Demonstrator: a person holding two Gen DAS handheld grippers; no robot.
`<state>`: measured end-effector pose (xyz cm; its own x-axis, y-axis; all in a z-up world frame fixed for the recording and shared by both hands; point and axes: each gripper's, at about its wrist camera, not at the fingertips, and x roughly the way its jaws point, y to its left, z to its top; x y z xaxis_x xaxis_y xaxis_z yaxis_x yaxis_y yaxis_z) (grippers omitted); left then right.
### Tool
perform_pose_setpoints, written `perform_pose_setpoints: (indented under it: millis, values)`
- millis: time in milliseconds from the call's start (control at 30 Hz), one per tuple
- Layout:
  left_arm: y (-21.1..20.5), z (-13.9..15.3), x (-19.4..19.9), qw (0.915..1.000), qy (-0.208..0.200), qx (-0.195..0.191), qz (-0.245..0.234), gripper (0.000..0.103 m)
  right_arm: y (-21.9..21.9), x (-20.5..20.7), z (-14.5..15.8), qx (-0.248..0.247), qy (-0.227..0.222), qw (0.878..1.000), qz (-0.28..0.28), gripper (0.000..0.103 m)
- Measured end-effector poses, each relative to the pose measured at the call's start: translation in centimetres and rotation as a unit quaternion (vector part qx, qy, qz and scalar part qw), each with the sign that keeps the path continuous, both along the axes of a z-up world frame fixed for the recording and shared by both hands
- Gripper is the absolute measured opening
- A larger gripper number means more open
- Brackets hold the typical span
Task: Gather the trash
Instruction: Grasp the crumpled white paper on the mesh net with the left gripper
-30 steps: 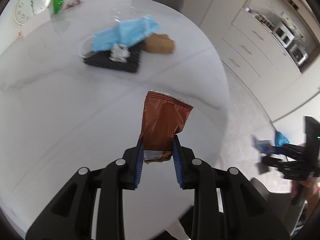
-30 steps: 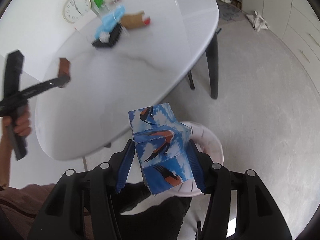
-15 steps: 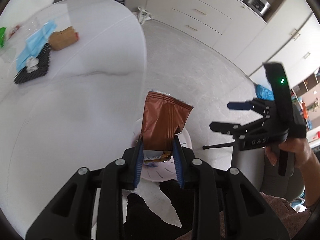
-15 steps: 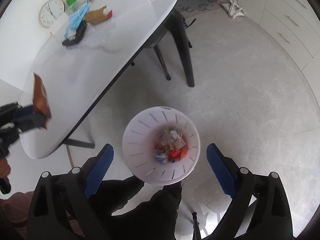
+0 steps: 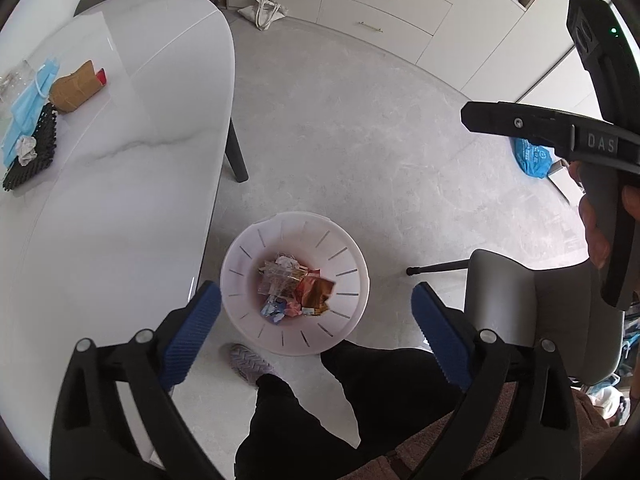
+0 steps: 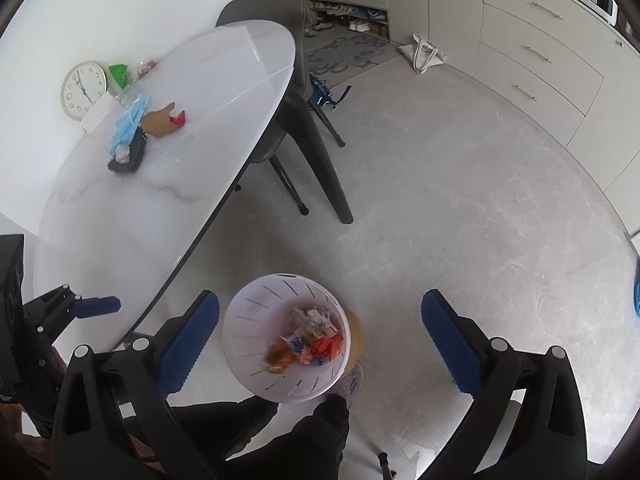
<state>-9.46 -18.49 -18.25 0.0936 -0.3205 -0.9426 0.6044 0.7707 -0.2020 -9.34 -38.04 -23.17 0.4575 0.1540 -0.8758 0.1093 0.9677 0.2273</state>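
A white slotted bin (image 5: 240, 256) stands on the floor beside the table, and the brown wrapper (image 5: 316, 294) lies in it on other trash. My left gripper (image 5: 314, 292) hangs above the bin, its jaws opening, with nothing between them. My right gripper (image 6: 320, 300) also hovers over the bin (image 6: 240, 320), its jaws opening and empty. On the white table (image 5: 120, 200) remain a blue face mask (image 5: 24, 116), a brown paper bag (image 5: 74, 88), a crumpled tissue (image 5: 26, 150) and a black mat (image 5: 32, 152). A green packet (image 6: 119, 74) sits near the clock (image 6: 83, 90).
A grey chair (image 5: 540, 312) stands right of the bin, and the person's dark-trousered legs (image 5: 320, 420) are below it. A second chair (image 6: 280, 80) is tucked under the table's far side. A tote bag (image 6: 422, 54) and a blue bag (image 5: 534, 158) lie on the floor near the drawers.
My left gripper swung from above the table to above the bin and let go of the brown wrapper. My right gripper dropped the blue printed box and opened wide.
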Motion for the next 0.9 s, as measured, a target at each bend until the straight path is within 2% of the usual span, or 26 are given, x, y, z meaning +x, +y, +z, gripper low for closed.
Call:
perform_pose_setpoints:
  millis: [233, 533, 767, 900]
  values:
    - [1.4, 1.3, 0.0, 0.9997, -0.007, -0.004, 0.024, 0.095, 0.0, 0.3, 0.4, 0.001, -0.011, 1.0, -0.01, 0.1]
    - [5.1, 2.4, 1.8, 0.9957, -0.027, -0.001, 0.088, 0.095, 2.7, 2.2, 1.4, 0.002, -0.024, 0.999, 0.026, 0.1]
    - [10.4, 3.0, 4.9, 0.9847, -0.051, 0.005, 0.166, 0.095, 6.8, 5.1, 1.7, 0.009, -0.027, 0.997, 0.072, 0.1]
    - [14.0, 3.1, 8.0, 0.9758, -0.07, 0.016, 0.206, 0.095, 9.5, 7.1, 1.8, 0.007, -0.028, 0.995, 0.098, 0.1]
